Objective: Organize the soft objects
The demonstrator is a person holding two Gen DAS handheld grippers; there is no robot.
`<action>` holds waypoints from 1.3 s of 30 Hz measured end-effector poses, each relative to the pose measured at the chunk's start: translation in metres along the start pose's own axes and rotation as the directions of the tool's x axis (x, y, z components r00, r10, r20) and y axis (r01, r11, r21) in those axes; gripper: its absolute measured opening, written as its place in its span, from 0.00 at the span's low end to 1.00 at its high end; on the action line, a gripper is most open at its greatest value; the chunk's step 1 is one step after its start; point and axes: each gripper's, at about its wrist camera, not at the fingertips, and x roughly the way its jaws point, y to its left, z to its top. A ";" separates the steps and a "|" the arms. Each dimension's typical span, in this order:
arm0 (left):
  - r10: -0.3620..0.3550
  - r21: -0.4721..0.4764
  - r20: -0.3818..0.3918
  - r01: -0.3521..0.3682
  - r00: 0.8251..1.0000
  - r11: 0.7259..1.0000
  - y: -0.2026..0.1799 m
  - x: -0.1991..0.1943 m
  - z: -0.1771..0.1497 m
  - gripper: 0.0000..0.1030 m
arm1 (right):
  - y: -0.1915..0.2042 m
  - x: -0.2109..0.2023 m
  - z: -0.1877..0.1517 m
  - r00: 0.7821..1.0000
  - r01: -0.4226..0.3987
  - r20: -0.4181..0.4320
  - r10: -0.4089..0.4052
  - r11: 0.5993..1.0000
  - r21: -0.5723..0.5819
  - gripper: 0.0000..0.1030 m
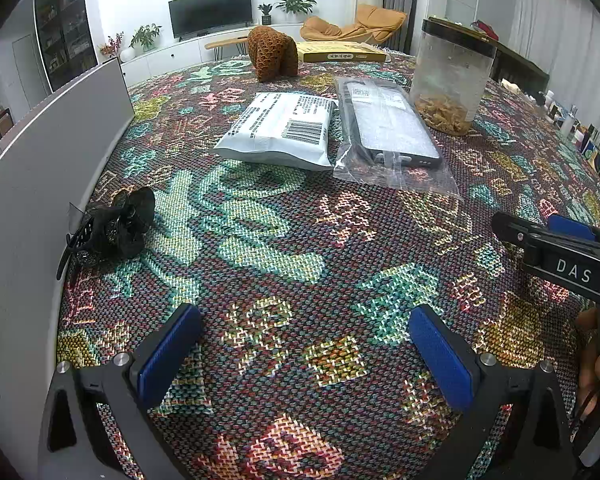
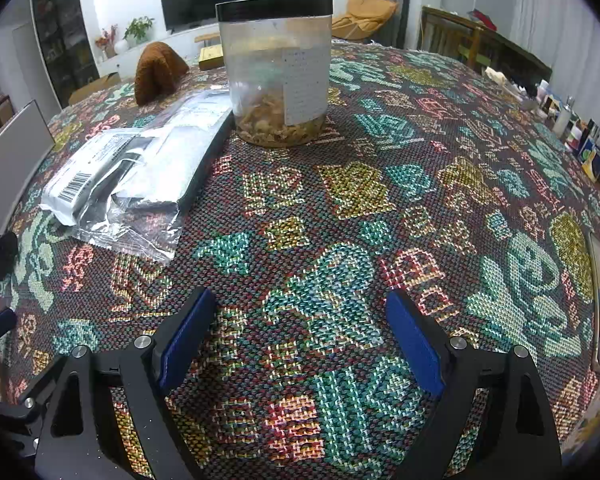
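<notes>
The white soft packet (image 1: 278, 130) lies straight ahead of the left tongs (image 1: 304, 344), far across the tabletop (image 1: 260, 264), so the left hand is the nearer one for it. Its long side runs from near to far, tilted a bit to the right. The left tongs are wide open and hold nothing. The right tongs (image 2: 300, 336) are wide open and hold nothing too; they point more at the clear jar (image 2: 276, 72) with the black lid. Just right of the packet, almost touching, is a dark phone case in a crinkly clear bag (image 1: 392, 132). The packet looks puffy and smooth. A brown knitted thing (image 1: 272, 54) stands farther back. A small black lacy bundle (image 1: 108, 228) sits near the left, beside a white board (image 1: 40, 168); it may be a hair clip. The cloth on the tabletop is bumpy and woven.
</notes>
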 end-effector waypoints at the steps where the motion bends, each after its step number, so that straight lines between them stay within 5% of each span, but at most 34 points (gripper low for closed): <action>1: 0.000 0.000 0.000 0.000 1.000 1.000 0.000 0.000 0.000 1.00 | 0.000 0.000 0.000 1.000 0.000 0.000 0.000 1.000 0.000 0.87; 18: -0.015 0.037 -0.010 0.016 1.000 0.999 0.007 -0.007 -0.010 1.00 | -0.001 -0.001 0.001 1.000 -0.011 -0.002 0.011 1.000 0.009 0.87; 24: -0.011 0.030 -0.009 0.012 1.000 0.999 0.006 -0.006 -0.009 1.00 | 0.010 0.005 0.050 0.974 -0.225 0.019 0.225 0.960 0.168 0.87; 27: -0.012 0.030 -0.009 0.012 1.000 0.999 0.006 -0.006 -0.009 1.00 | 0.042 0.032 0.081 0.961 -0.263 -0.037 0.274 0.947 0.183 0.87; 32: -0.012 0.029 -0.009 0.013 1.000 0.999 0.007 -0.006 -0.009 1.00 | 0.093 0.070 0.104 0.978 -0.167 -0.106 0.177 0.981 0.101 0.88; 35: -0.012 0.029 -0.009 0.012 1.000 1.000 0.006 -0.006 -0.009 1.00 | 0.121 0.080 0.103 0.992 -0.054 -0.120 0.045 0.996 -0.077 0.89; 39: -0.012 0.028 -0.010 0.012 1.000 1.000 0.005 -0.006 -0.008 1.00 | 0.119 0.076 0.094 0.992 -0.071 -0.110 0.057 0.990 -0.124 0.84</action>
